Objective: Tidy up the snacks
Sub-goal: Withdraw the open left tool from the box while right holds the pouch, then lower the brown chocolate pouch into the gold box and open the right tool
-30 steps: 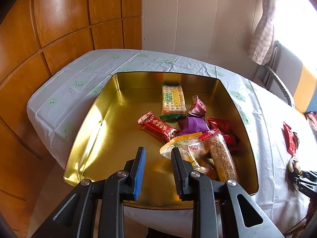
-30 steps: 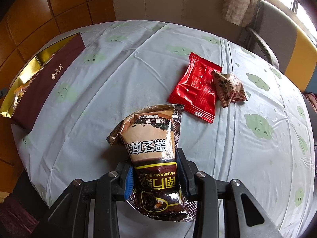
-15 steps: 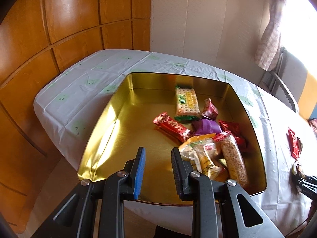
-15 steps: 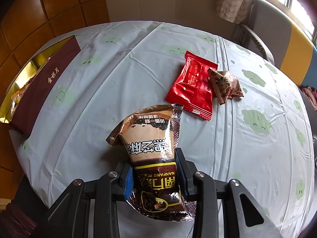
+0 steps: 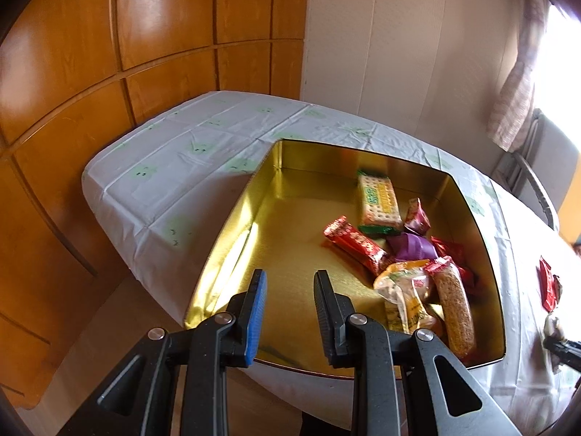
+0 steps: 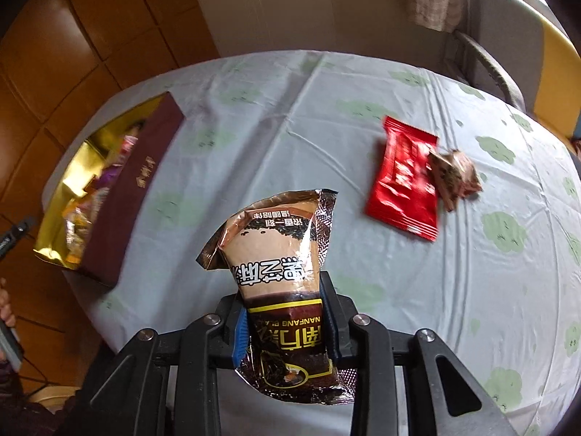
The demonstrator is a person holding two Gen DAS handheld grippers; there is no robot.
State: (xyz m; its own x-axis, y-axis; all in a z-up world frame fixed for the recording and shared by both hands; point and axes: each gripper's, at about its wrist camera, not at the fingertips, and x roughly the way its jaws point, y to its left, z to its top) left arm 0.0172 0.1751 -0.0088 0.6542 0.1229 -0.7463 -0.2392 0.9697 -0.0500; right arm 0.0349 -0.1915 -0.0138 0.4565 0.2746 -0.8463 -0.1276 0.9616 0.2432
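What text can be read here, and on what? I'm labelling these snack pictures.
"NANFANG": upside down on the brown packet in the right gripper; its large Chinese characters are also upside down.
Gold characters on the maroon box side: blurred.
Green-edged cracker pack and red packet: print too small or blurred.

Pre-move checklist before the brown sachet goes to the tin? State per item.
1. Grip on brown sachet: right tool has it between its pads, jaws closing on it, sachet clear of the tablecloth. Ok.
2. Free space in gold tin: left half of the floor is bare, snacks piled at the right. Ok.
3. Left tool: nothing between its pads, but it hangs over the tin's near edge, likely in the drop path. Not ok.
4. Tin lid: none seen on the tin, top open. Ok.
5. Snacks left on the table: red packet and small brown packet. Not ok.
6. Sachet's seal intact: cannot tell.
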